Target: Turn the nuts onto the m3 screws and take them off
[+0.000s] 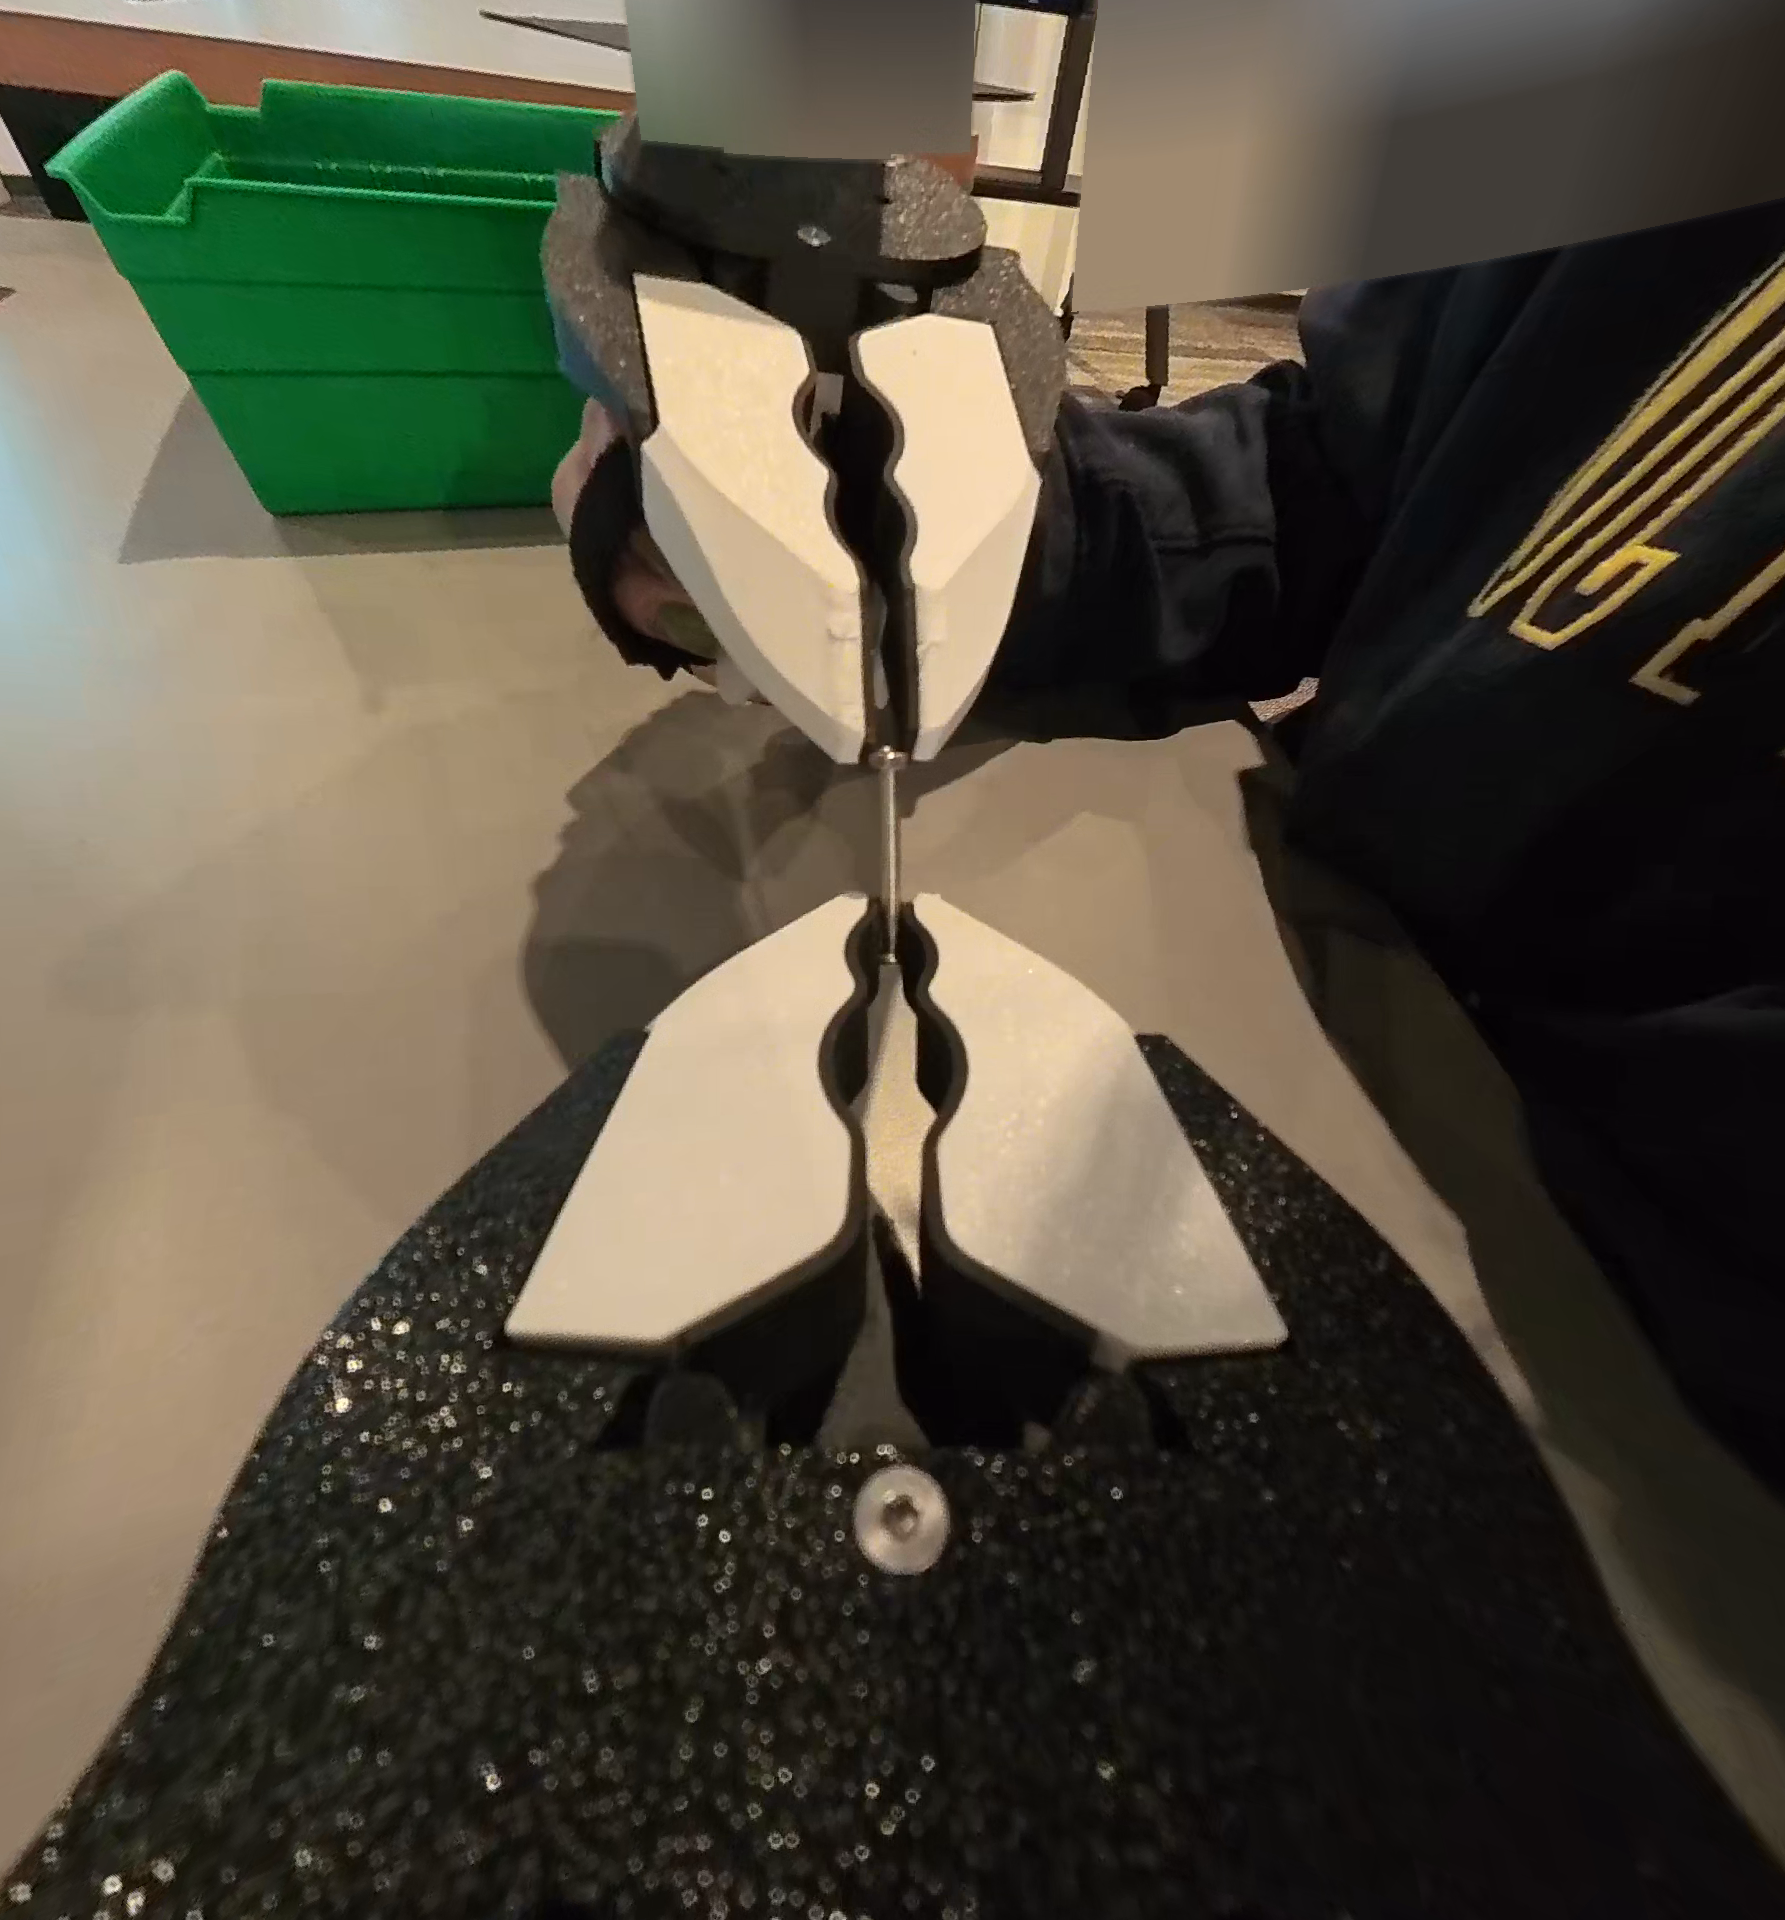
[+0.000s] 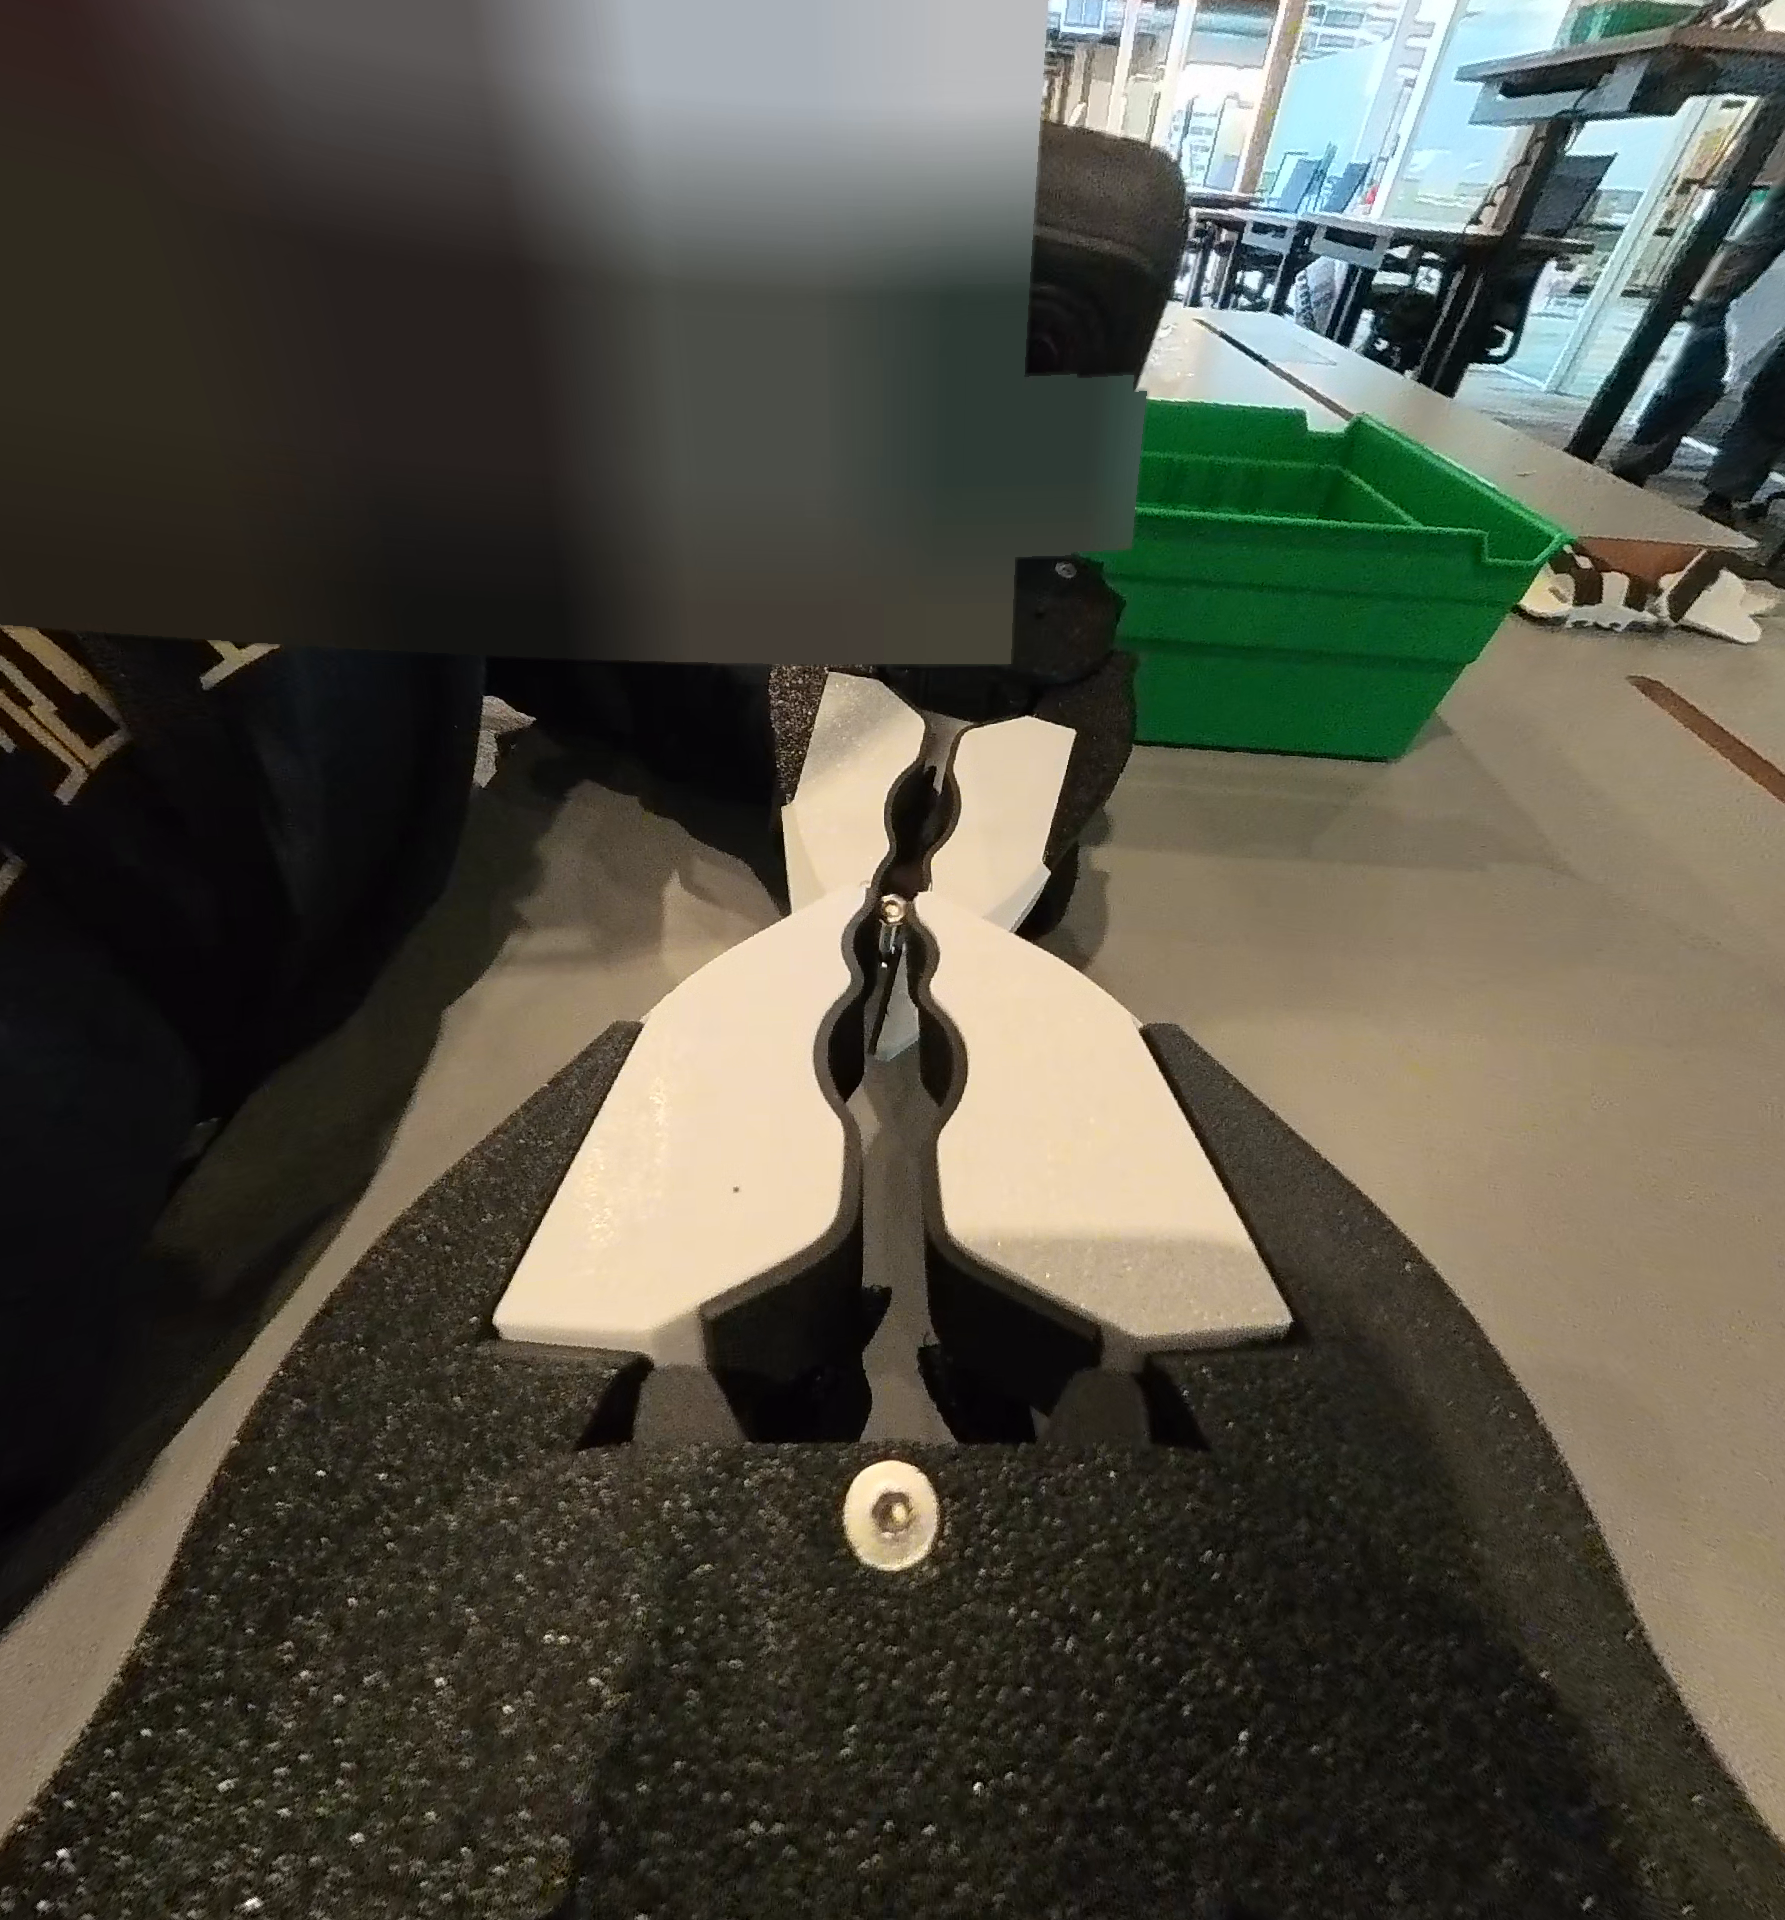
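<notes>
The left tool has its jaws nearly closed and pinches the near end of the screw, whose shaft runs straight ahead from its fingertips. At the far end sits the nut, pinched between the tips of the right tool, which faces the left one head-on, jaws likewise almost closed. From the right wrist view the nut shows end-on at that tool's own fingertips, with the left tool directly beyond it. Both are held above the worktop; a green bin stands well beyond and to the left of the left tool.

To turn the nut well, I judge the two tools should stay on one line with the shaft, so the thread does not bind or bend. Roll only the right tool about that axis, hold the left one steady, and keep both pinches firm; a slipped nut would drop to the worktop.
</notes>
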